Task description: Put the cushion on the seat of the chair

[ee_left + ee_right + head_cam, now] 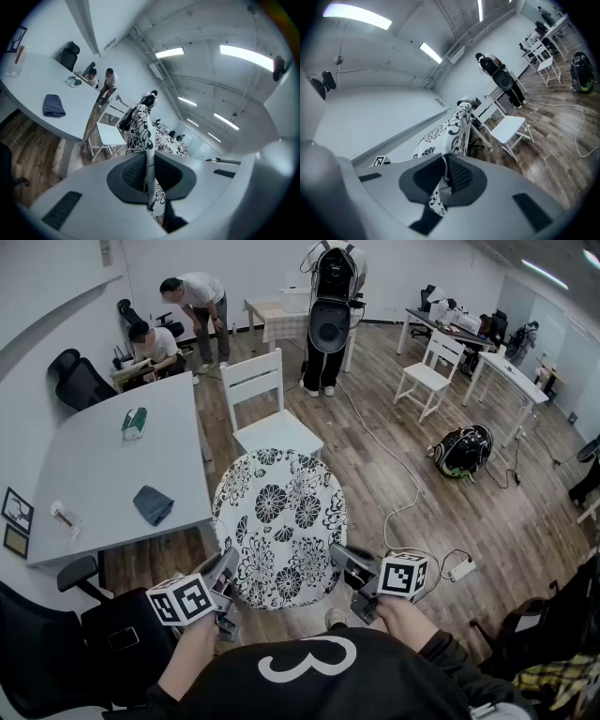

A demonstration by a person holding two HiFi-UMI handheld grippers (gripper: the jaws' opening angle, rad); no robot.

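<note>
A round white cushion with black flowers hangs flat in front of me, held at its near rim by both grippers. My left gripper is shut on the cushion's near left edge, and the fabric runs out between its jaws. My right gripper is shut on the near right edge, with the cushion pinched between its pads. The white wooden chair stands just beyond the cushion, its seat partly covered by the cushion's far rim. That chair also shows in the left gripper view and the right gripper view.
A grey table stands at the left with a dark cloth and a green pack. A black office chair is at lower left. A white cable and power strip lie on the wood floor. People stand at the back.
</note>
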